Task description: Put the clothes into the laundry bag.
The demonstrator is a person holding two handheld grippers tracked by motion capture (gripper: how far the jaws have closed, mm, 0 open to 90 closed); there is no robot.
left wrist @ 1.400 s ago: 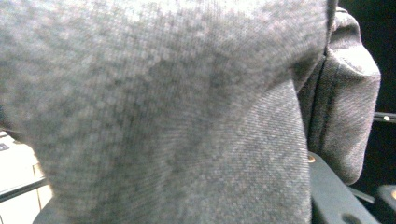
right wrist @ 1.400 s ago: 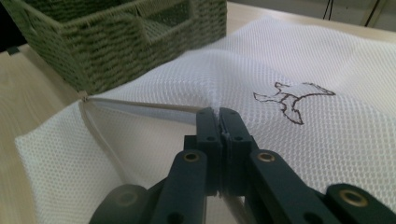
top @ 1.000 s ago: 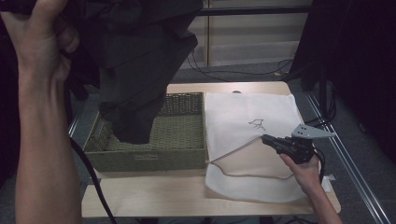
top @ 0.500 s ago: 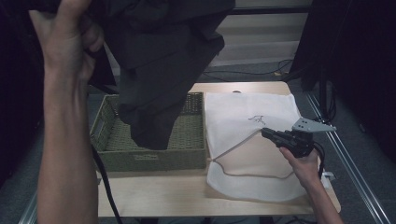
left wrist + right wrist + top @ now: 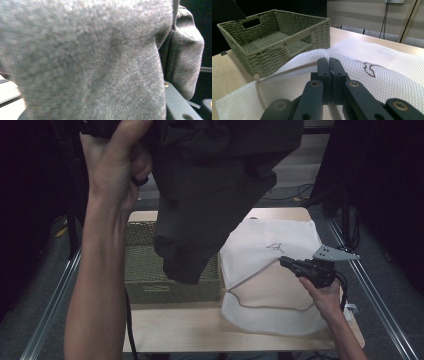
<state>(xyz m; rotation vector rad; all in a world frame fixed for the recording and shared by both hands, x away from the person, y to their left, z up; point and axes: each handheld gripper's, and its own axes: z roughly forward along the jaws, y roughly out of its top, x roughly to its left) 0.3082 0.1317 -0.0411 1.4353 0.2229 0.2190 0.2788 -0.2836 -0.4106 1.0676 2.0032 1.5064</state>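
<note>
The right gripper (image 5: 328, 62) has its two black jaws pressed together on the upper edge of the mouth of a white mesh laundry bag (image 5: 280, 250). They pinch the mesh by the beige zipper band and lift it, so the mouth stands open as an arch toward the basket. In the high view the same gripper (image 5: 286, 262) is low over the bag, at the right part of the wooden table (image 5: 200, 335), and the rest of the bag lies flat on the table, with a small dark drawing on its top face.

The left gripper itself is hidden behind cloth, so I cannot tell from the pictures how its jaws stand. Its camera looks at grey knitted fabric from very close. In the high view the left hand (image 5: 117, 167) is raised high, and a dark grey garment (image 5: 210, 195) hangs from there. The lower end of the garment dangles over the right part of the green woven basket (image 5: 172, 290), just beside the open mouth of the bag.

I judge that the work is about in the middle. The garment is out of the basket and the bag is held open. What is left is to bring the garment to the mouth, push it inside, and probably close the zipper.
</note>
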